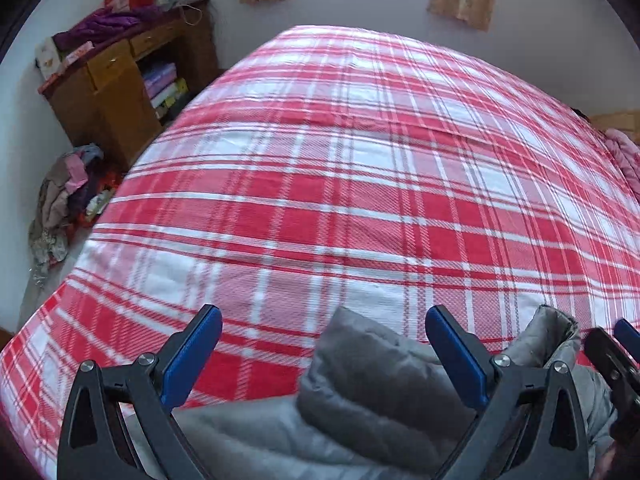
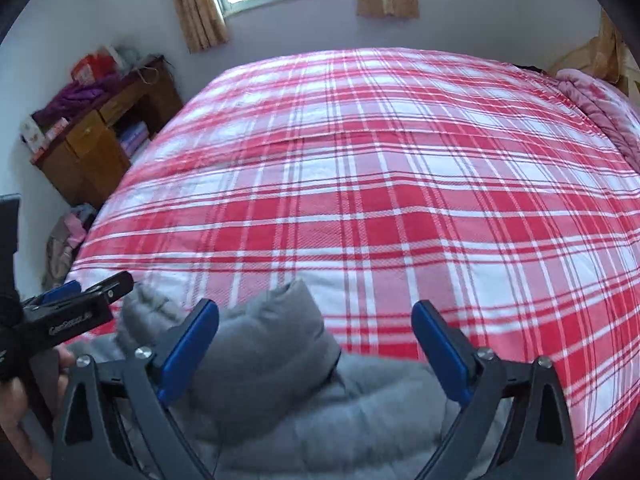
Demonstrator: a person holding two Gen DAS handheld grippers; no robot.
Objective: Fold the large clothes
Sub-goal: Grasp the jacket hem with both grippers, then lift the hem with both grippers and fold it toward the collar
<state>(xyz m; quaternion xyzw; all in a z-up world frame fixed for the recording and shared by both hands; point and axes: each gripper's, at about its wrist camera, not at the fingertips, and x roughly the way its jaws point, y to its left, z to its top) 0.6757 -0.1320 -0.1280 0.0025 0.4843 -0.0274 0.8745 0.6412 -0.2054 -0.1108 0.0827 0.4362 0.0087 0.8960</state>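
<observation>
You had the grey padded jacket [image 2: 280,380] bunched at the near edge of the plaid bed [image 1: 340,160]. Both your left gripper [image 1: 324,354] and right gripper [image 2: 316,344] hovered side by side over it, jaws wide, gripping nothing. You did best to pinch a hem or collar edge, not bulk padding.

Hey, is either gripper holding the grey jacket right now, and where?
Neither. The left gripper and right gripper are both open above the grey jacket.
</observation>
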